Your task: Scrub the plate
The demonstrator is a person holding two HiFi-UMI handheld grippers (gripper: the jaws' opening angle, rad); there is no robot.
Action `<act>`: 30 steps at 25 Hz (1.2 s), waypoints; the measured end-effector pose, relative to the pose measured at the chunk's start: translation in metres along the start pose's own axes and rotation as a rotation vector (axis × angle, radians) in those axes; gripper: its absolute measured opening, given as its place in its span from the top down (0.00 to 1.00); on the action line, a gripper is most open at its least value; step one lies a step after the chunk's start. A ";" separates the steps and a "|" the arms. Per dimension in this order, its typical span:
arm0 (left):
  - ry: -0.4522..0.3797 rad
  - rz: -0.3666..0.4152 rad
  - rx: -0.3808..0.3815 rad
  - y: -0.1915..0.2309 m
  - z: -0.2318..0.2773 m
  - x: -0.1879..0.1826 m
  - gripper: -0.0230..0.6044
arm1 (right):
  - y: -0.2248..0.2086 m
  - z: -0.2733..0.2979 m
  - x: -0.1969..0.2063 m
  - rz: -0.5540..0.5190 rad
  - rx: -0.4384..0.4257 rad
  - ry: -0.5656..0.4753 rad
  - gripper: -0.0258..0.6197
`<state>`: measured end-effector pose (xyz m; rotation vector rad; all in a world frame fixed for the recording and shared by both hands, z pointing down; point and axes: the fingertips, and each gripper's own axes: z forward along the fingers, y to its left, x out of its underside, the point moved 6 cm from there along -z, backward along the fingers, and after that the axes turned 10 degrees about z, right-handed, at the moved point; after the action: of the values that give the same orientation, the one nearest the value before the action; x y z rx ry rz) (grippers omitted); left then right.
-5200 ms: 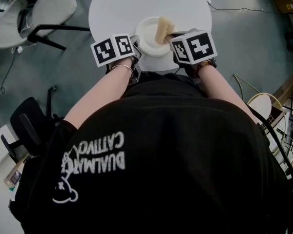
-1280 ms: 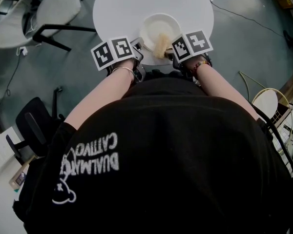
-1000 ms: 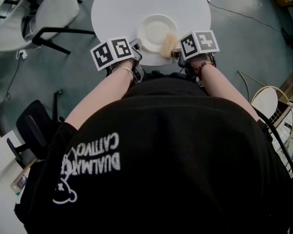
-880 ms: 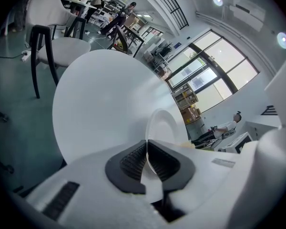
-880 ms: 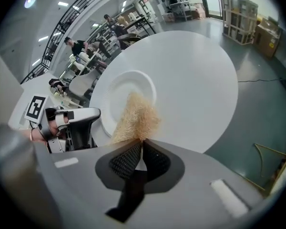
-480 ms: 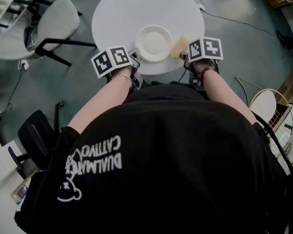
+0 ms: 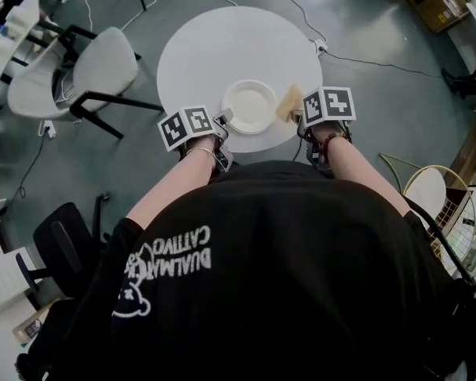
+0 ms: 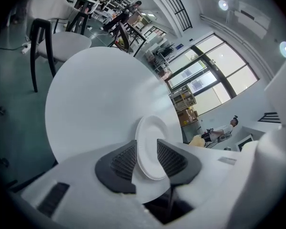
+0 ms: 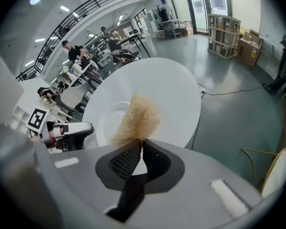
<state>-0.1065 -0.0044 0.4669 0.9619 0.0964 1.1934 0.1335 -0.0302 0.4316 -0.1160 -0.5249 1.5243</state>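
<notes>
Closest to the camera are the person's black shirt (image 7: 270, 268) and two bare forearms reaching out to the near edge of the table (image 7: 238, 46).

The left gripper (image 8: 142, 157) is let go. Its jaws have just been opening, and they stand apart with the near rim of the plate (image 8: 151, 144) sitting in the gap. The ribbed pads (image 8: 123, 162) aren't pinching it.

The right gripper (image 9: 141, 146) is clamped tight on the bottom end of a tan, fuzzy scrubber (image 9: 137, 117), which sticks up out of the jaws.

In the head view, the white plate lies flat on the near part of the round white table, between the two grippers. The left gripper is at its left rim. The scrubber (image 7: 289, 103) is just off its right rim, not on the plate. I can't tell if it touches the tabletop.

Further out there's a white chair (image 7: 103, 63) with black legs left of the table, and a cable (image 7: 365, 58) trailing across the grey floor on the right.
</notes>
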 end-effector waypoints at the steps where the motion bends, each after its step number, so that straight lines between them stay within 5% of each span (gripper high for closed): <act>1: -0.003 -0.004 -0.002 -0.001 -0.001 0.000 0.75 | 0.000 -0.004 -0.003 -0.005 -0.008 -0.005 0.92; 6: -0.116 0.033 0.025 -0.021 -0.016 -0.031 0.80 | 0.025 -0.038 -0.044 -0.054 -0.219 -0.174 0.92; 9: -0.244 0.136 0.117 -0.061 -0.032 -0.062 0.83 | 0.045 -0.075 -0.069 -0.066 -0.356 -0.295 0.92; 18: -0.575 0.428 0.335 -0.205 -0.107 -0.144 0.97 | 0.092 -0.203 -0.144 -0.213 -0.582 -0.573 0.92; 26: -0.677 0.588 0.384 -0.251 -0.142 -0.142 0.97 | 0.121 -0.233 -0.142 -0.313 -0.716 -0.560 0.92; 30: -0.665 0.589 0.364 -0.247 -0.135 -0.139 0.97 | 0.125 -0.221 -0.142 -0.352 -0.713 -0.522 0.93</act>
<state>-0.0539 -0.0491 0.1605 1.7438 -0.5512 1.3407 0.1115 -0.1046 0.1508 -0.1636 -1.4182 0.9564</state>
